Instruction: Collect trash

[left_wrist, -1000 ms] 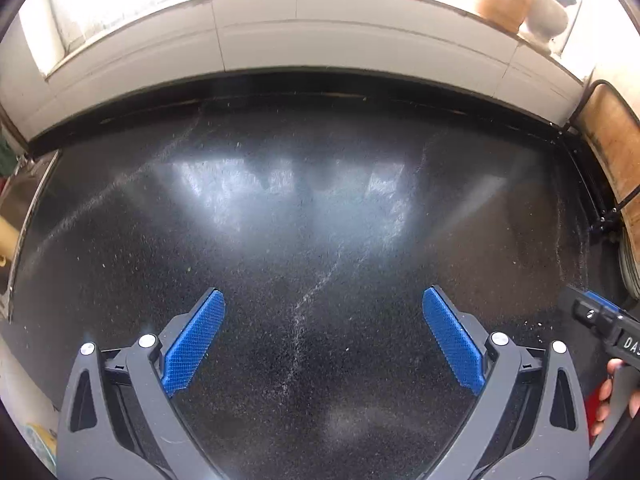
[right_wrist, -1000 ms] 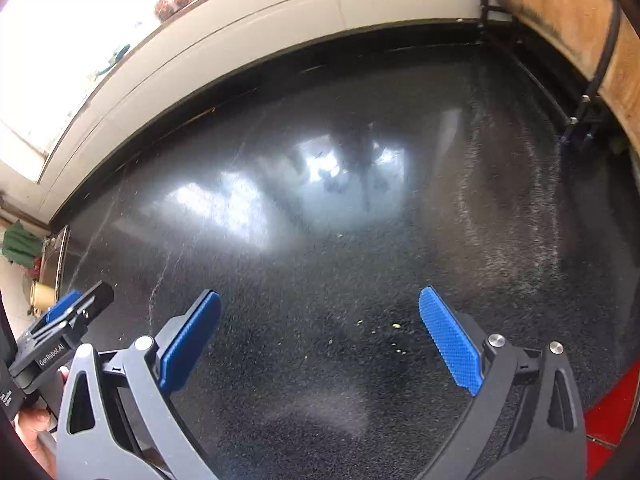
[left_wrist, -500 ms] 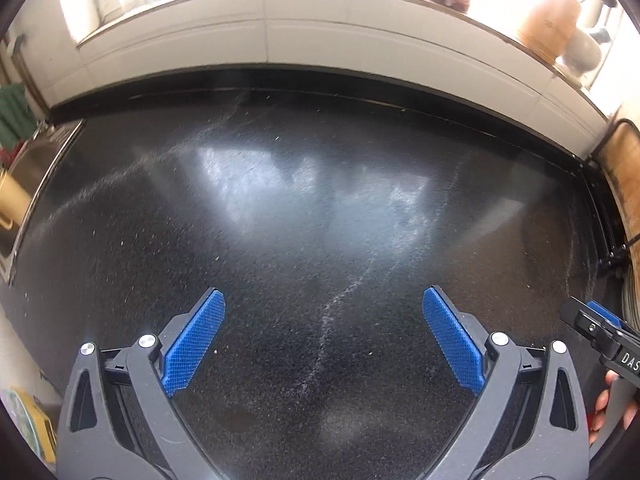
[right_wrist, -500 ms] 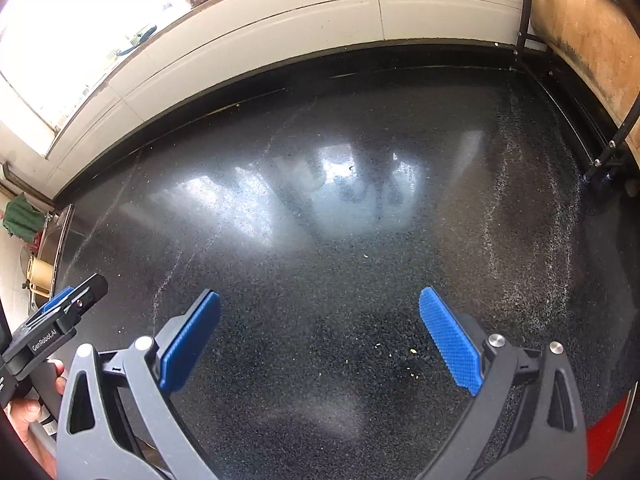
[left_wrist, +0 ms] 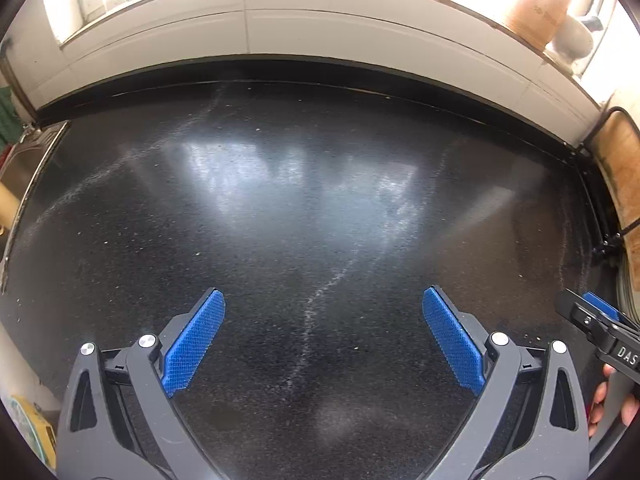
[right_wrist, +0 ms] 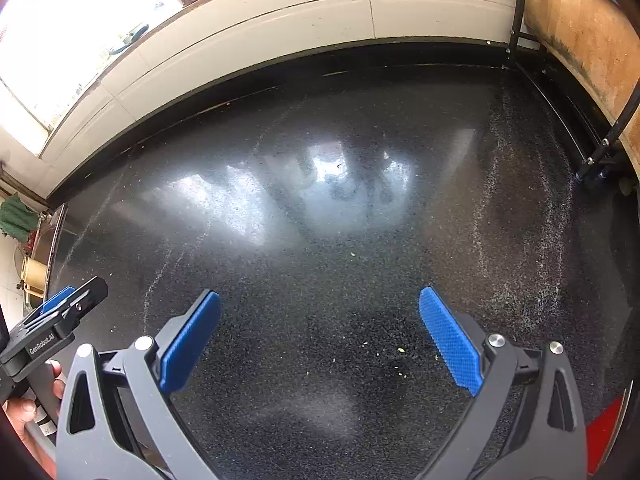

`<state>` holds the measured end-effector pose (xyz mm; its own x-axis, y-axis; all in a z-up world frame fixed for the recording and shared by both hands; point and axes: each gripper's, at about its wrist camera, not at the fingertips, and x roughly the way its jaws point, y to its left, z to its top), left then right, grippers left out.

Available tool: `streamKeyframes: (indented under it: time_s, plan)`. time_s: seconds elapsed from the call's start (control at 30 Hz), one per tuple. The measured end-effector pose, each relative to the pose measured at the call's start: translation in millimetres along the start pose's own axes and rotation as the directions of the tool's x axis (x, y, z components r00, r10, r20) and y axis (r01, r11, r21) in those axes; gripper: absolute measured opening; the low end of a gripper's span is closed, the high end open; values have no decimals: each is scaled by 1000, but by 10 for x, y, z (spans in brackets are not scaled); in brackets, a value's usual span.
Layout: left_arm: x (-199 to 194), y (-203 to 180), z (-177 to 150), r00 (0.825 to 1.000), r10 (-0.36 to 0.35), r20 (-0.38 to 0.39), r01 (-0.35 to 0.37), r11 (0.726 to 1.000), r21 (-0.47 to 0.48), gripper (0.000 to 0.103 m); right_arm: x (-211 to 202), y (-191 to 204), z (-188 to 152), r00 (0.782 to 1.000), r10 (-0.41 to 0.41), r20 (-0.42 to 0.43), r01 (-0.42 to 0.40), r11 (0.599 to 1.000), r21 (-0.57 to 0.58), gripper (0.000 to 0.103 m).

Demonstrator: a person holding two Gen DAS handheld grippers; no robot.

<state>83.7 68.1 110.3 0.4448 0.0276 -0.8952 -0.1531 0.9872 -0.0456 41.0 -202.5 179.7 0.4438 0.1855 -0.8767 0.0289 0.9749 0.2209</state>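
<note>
A black speckled countertop (left_wrist: 320, 200) fills both views, with only small pale crumbs (right_wrist: 399, 350) on it in the right wrist view. My left gripper (left_wrist: 323, 336) is open and empty above the counter. My right gripper (right_wrist: 319, 336) is open and empty too, just behind the crumbs. Each gripper shows at the edge of the other's view: the right one in the left wrist view (left_wrist: 600, 328), the left one in the right wrist view (right_wrist: 56, 320). No larger piece of trash shows.
A white tiled backsplash (left_wrist: 320, 32) and a window sill with a wooden board (left_wrist: 538, 8) run along the back. A black wire rack with a wooden board (right_wrist: 580, 40) stands at the right. A sink edge (left_wrist: 24, 160) lies at the left. Something red (right_wrist: 604, 428) shows at the lower right.
Both grippers have drawn back and tilted up a little, so more of the backsplash and the sink side shows. Both jaws stay open and empty.
</note>
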Motion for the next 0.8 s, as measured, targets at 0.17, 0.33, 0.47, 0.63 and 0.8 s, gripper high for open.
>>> streamKeyframes:
  time_s: [0.17, 0.33, 0.47, 0.63, 0.8]
  plan:
    - [-9, -56, -27, 1000, -8, -5, 8, 1000, 15, 96, 2, 0, -25, 1000, -5, -8, 5, 1000, -7, 96]
    - [12, -84, -60, 1000, -8, -20, 8, 1000, 13, 96, -7, 22, -85, 1000, -26, -13, 26, 999, -22, 96]
    - [-35, -158, -78, 1000, -1, -1, 1, 999, 47, 96, -8, 8, -113, 1000, -25, -17, 25, 999, -20, 96]
    - [-64, -248, -91, 1000, 4, 6, -4, 997, 82, 96, -13, 2, -129, 1000, -24, -20, 24, 999, -22, 96]
    - [-83, -274, -83, 1000, -14, 15, 12, 996, 83, 96, -19, -8, -136, 999, -29, -21, 28, 999, -21, 96]
